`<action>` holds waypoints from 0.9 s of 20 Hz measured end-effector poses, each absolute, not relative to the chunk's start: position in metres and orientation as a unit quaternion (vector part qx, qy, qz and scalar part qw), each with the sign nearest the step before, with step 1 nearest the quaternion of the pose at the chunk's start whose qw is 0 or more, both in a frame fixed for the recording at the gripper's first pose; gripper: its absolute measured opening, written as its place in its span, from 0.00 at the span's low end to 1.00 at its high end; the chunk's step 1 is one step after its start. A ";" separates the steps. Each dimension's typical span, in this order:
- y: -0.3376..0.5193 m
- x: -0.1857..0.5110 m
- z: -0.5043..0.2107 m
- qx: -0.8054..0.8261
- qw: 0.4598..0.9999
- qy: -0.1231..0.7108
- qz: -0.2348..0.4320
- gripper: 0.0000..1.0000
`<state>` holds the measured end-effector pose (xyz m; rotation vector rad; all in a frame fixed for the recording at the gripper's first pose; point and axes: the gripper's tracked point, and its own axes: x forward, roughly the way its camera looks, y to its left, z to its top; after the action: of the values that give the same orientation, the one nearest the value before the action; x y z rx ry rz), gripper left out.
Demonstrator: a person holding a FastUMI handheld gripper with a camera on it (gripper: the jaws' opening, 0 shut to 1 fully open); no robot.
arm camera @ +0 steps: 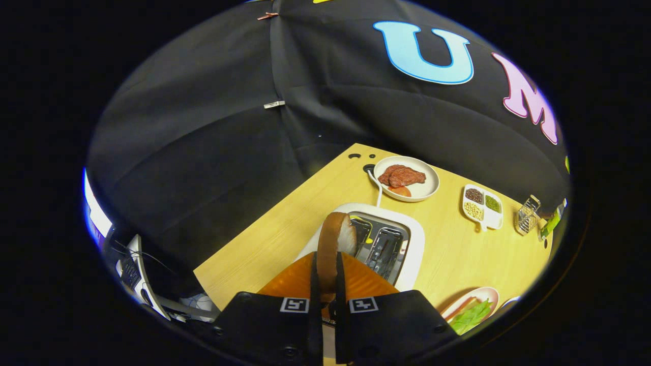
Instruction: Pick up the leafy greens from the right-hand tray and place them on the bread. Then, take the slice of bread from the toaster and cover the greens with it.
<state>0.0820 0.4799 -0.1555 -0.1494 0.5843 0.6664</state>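
My gripper (pixel 326 264) is shut on a slice of bread (pixel 335 239), held on edge between both fingers, lifted above the white toaster (pixel 407 239). The toaster's slots (pixel 381 246) lie just beyond and to the right of the slice. Leafy greens (pixel 470 316) lie on a plate (pixel 483 294) to the right of the fingers, close by; what is beneath the greens I cannot tell.
Beyond the toaster, a white plate (pixel 430 178) holds brown meat (pixel 402 176). Farther right stand a small divided dish (pixel 483 206) with grains and a wire holder (pixel 526 214). The wooden table's (pixel 264 244) left edge runs diagonally, with dark cloth beyond.
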 end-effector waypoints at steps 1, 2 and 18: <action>0.478 0.083 -0.149 -0.064 0.901 0.281 0.323 0.12; 0.478 0.083 -0.143 -0.052 0.902 0.279 0.327 0.12; 0.328 0.113 -0.042 0.025 0.945 0.228 0.234 0.12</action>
<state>0.1128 0.3281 -0.0419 0.0507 0.4643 0.4772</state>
